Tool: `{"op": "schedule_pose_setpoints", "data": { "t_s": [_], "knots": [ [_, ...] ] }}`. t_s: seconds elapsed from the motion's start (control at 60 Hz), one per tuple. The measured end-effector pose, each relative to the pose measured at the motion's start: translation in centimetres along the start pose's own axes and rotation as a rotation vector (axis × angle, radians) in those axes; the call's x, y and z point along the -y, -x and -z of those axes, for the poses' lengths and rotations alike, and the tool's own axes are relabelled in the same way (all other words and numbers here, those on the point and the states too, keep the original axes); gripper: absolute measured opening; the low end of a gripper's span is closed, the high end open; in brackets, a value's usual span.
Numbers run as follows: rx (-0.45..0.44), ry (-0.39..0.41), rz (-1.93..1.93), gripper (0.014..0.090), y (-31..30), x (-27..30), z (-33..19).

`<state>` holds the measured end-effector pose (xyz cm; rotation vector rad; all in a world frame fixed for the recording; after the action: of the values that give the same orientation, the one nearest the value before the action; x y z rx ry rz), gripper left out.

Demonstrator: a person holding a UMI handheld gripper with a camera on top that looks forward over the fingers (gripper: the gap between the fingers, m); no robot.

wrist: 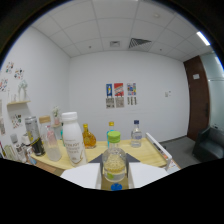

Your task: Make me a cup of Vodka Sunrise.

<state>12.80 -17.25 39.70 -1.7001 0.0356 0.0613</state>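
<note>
The tongs (114, 186) are mostly lost in the dark at the bottom, so I can't tell how wide they're set. Right ahead of them there's a clear plastic bottle with a green cap (114, 157) (yellowish liquid inside), over the light wooden desk (95, 152). A tall white bottle (73, 137) and a small amber glass bottle (89, 137) stand beyond on the desk.
</note>
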Motion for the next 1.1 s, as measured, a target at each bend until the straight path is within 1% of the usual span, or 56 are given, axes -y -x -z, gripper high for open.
{"op": "schedule_pose_setpoints", "data": {
  "t_s": [0.083, 0.183, 0.283, 0.383, 0.45, 0.5, 0.567, 0.65, 0.717, 0.833, 1.1],
  "knots": [
    [-0.005, 0.008, -0.014, 0.0350, -0.1, -2.1, 1.8],
    [-0.009, 0.055, -0.033, 0.0350, 0.0, -7.1, 3.1],
    [-0.020, 0.141, -0.071, 0.0349, 0.2, -14.0, 3.2],
    [-0.020, 0.200, -0.091, 0.0350, 0.5, -19.3, 2.9],
    [-0.029, 0.238, -0.089, 0.0350, 0.4, -21.8, 2.7],
    [-0.040, 0.251, -0.085, 0.0351, 0.1, -22.9, 2.4],
    [-0.056, 0.264, -0.026, 0.0350, -0.5, -23.7, 2.0],
    [-0.087, 0.263, 0.153, 0.0350, -1.5, -23.6, 1.6],
    [-0.083, 0.255, 0.293, 0.0350, -1.7, -23.1, 1.3],
    [-0.090, 0.268, 0.572, 0.0354, -2.3, -22.4, 1.1],
    [-0.042, 0.237, 1.255, 0.0350, -1.3, -21.0, 0.3]
  ]
}}
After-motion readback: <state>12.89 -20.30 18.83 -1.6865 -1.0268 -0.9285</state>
